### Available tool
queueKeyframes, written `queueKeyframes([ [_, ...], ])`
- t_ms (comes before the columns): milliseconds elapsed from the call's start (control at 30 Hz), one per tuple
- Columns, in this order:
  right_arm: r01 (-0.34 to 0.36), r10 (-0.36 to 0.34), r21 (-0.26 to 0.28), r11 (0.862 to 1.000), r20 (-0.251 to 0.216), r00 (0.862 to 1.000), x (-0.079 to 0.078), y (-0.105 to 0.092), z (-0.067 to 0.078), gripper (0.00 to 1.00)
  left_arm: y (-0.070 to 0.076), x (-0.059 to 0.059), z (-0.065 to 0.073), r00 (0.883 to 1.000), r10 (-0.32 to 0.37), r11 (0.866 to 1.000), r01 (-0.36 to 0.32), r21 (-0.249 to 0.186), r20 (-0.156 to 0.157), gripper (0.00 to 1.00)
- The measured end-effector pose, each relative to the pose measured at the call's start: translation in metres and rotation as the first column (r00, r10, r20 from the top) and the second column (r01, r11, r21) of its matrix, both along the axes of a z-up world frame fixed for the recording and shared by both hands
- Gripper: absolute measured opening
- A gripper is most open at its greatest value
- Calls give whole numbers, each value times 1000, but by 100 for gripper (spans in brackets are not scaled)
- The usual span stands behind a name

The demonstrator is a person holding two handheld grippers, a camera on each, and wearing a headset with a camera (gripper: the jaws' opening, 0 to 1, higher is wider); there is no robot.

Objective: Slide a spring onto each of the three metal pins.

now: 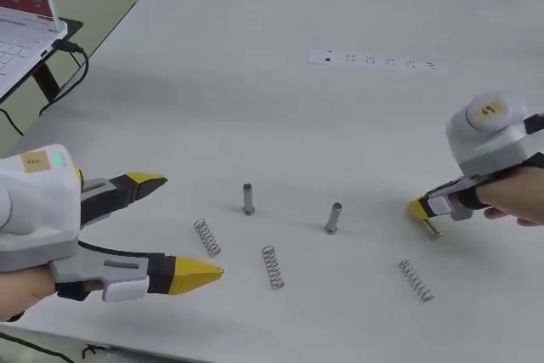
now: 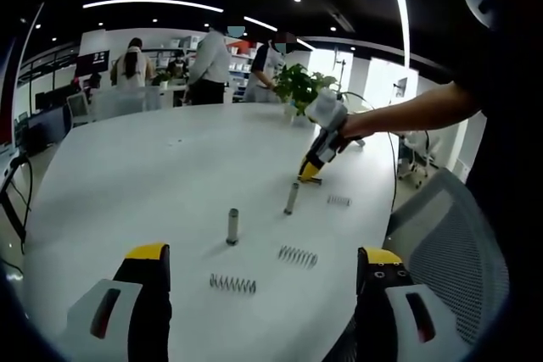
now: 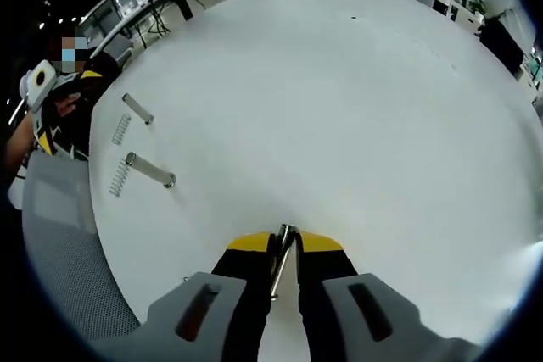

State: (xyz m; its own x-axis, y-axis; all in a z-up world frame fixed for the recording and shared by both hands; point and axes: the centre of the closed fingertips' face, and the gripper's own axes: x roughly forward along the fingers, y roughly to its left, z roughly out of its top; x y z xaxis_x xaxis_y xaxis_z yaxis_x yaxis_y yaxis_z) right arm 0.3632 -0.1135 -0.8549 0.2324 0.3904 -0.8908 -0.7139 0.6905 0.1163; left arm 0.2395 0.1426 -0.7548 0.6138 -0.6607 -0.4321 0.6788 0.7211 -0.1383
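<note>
Springs (image 1: 272, 266) lie flat on the white table (image 1: 280, 125), three of them, none on a pin yet: two near the left gripper, one off towards the right. Two pins (image 1: 247, 198) stand upright mid-table, apart from each other. Third pin (image 1: 431, 228) is in the right gripper (image 3: 284, 245), jaws closed tight on its shaft. It leans, low end at or just above the table; cannot tell if it touches. Left gripper (image 1: 174, 227) hovers low near the table's front edge, jaws spread wide, nothing between them. Judged step: the right side steadies the third pin while the left goes for the nearest spring (image 1: 206, 236). To do it well, come down over that spring with the jaws across its coils, close to one end, and close gently: a hard pinch looks likely to crush or kink the wire, and a loose one lets it roll away. Keep the far end of the spring free and open. Bring its axis in line with the pin before any contact, then slide it along the shaft rather than pushing sideways. The upright pins look free-standing, so a sideways nudge could tip them. The right grip should sit near one end of its pin, leaving the other end clear.
</note>
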Motion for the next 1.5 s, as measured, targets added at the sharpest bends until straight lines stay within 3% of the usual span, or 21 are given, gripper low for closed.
queueKeyframes([
  [600,114,-114,25,993,-14,993,2,-3,4,5,-3,0,-2,1000,3,1000,-3,-8,-5,87],
  [1500,168,-184,152,974,92,979,0,-14,33,5,-9,2,0,1000,-3,1000,3,-12,2,86],
])
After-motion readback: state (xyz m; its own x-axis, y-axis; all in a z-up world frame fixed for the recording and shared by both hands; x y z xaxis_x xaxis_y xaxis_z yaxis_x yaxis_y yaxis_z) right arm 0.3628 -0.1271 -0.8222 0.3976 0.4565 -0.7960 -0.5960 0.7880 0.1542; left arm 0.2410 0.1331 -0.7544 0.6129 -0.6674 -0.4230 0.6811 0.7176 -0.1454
